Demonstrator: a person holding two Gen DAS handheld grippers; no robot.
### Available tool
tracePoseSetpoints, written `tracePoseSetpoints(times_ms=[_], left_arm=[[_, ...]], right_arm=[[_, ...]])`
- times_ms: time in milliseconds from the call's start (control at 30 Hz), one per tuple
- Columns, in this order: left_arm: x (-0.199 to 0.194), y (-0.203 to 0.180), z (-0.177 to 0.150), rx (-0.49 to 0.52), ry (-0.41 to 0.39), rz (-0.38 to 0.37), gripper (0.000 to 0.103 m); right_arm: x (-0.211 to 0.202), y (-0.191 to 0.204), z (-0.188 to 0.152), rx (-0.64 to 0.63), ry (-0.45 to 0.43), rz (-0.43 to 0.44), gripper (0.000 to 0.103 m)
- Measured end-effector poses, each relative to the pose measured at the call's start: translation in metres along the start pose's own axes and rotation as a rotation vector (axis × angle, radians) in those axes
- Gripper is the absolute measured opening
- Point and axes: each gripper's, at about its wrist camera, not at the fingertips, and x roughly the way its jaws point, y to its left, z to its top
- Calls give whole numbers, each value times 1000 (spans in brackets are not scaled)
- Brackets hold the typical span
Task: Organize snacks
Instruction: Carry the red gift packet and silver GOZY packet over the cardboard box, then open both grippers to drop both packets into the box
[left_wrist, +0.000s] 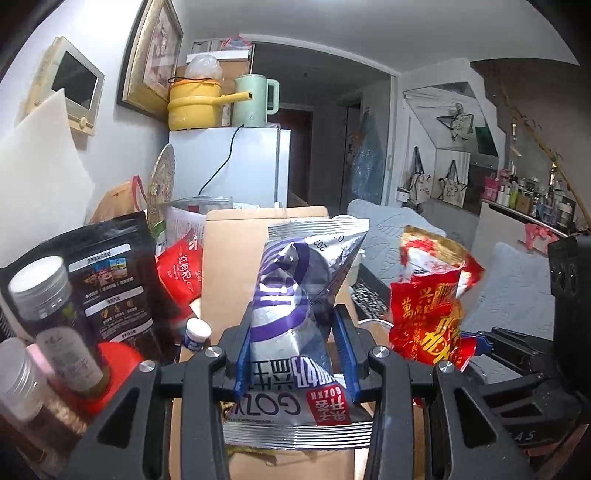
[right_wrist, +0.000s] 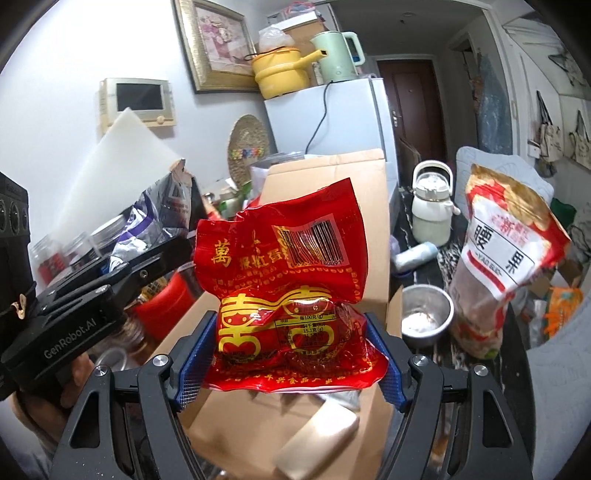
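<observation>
My left gripper (left_wrist: 295, 354) is shut on a silver and purple snack bag (left_wrist: 295, 295), held upright above an open cardboard box (left_wrist: 229, 251). My right gripper (right_wrist: 290, 354) is shut on a red and gold snack bag (right_wrist: 284, 288), held over the same box (right_wrist: 332, 173). The red bag also shows at the right of the left wrist view (left_wrist: 428, 310). The silver bag and left gripper show at the left of the right wrist view (right_wrist: 155, 221). A pale flat packet (right_wrist: 317, 439) lies inside the box.
Jars (left_wrist: 40, 288), a black pouch (left_wrist: 114, 280) and a red pouch (left_wrist: 181, 269) crowd the left. A steel bowl (right_wrist: 424, 314), a white kettle (right_wrist: 432, 206) and a cashew bag (right_wrist: 506, 258) stand right of the box. A fridge (left_wrist: 229, 166) stands behind.
</observation>
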Motion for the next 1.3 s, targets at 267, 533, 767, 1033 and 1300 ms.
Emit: tracePoseSetpoints(times_ms=[267, 533, 767, 1033, 1300], left_arm=[[46, 14, -6, -20, 83, 64, 39], [84, 26, -18, -17, 188, 127, 39], [109, 31, -31, -29, 289, 154, 39], [132, 30, -45, -39, 409, 180, 39], [146, 28, -52, -14, 460, 200, 39]], right_arm=[[37, -9, 12, 10, 33, -18, 77], [72, -12, 11, 17, 97, -32, 77], [95, -20, 2, 55, 182, -28, 77], [113, -28, -4, 79, 266, -59, 80], [117, -28, -10, 54, 298, -109, 80]])
